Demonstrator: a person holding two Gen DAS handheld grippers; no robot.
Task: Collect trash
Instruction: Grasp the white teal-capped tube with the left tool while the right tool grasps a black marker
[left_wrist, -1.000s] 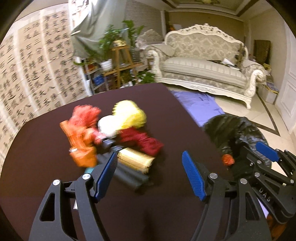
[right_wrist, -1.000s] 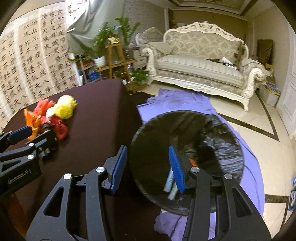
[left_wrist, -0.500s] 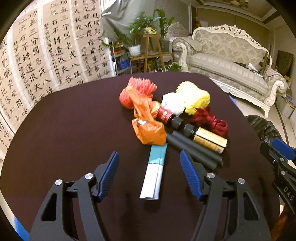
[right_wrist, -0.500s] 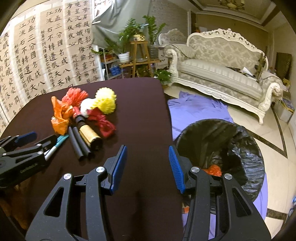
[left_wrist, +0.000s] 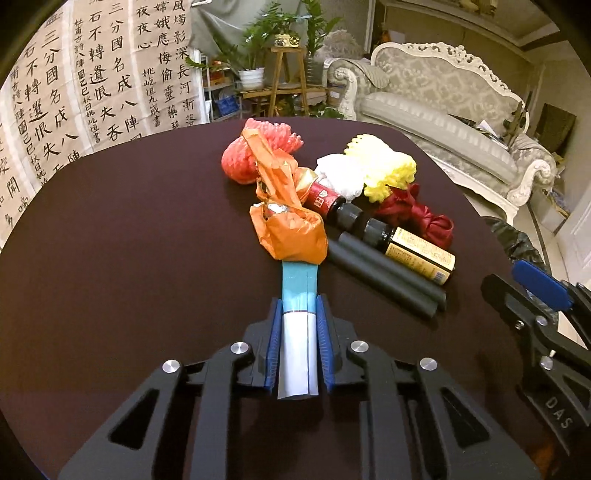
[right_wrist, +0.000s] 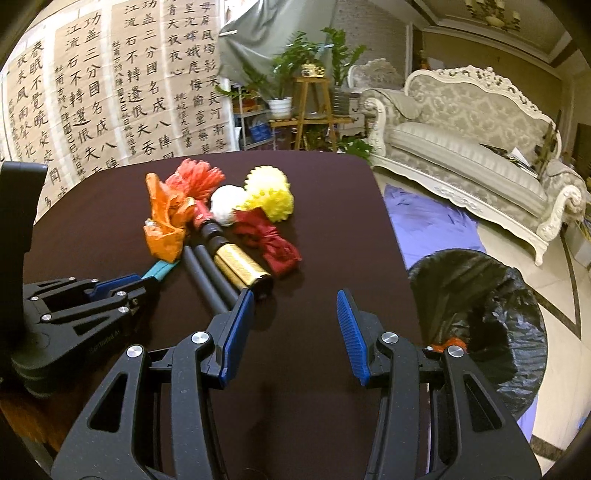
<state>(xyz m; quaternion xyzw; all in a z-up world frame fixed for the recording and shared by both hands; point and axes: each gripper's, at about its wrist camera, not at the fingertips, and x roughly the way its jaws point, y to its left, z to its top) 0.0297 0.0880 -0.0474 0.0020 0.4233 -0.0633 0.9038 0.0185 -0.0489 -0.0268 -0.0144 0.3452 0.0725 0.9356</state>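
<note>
- Since half a second ago the left gripper (left_wrist: 298, 332) has closed: its blue pads, then spread either side of the teal-and-white tube (left_wrist: 298, 325), now clamp the tube's white end.
- The tube lies on the table (left_wrist: 110, 277), its long axis running straight ahead from the left gripper, its teal end tucked under the orange bag (left_wrist: 291, 232).
- To the right lie two black tubes (left_wrist: 388, 277) and a bottle (left_wrist: 410, 247).
- The right gripper (right_wrist: 295, 332) hovers open and empty.
- The black-lined bin (right_wrist: 480, 306) stands on the floor off the table's right edge, nearer the right gripper; the tube must cross that way.
- A sofa (right_wrist: 472, 147) lines the far wall.
</note>
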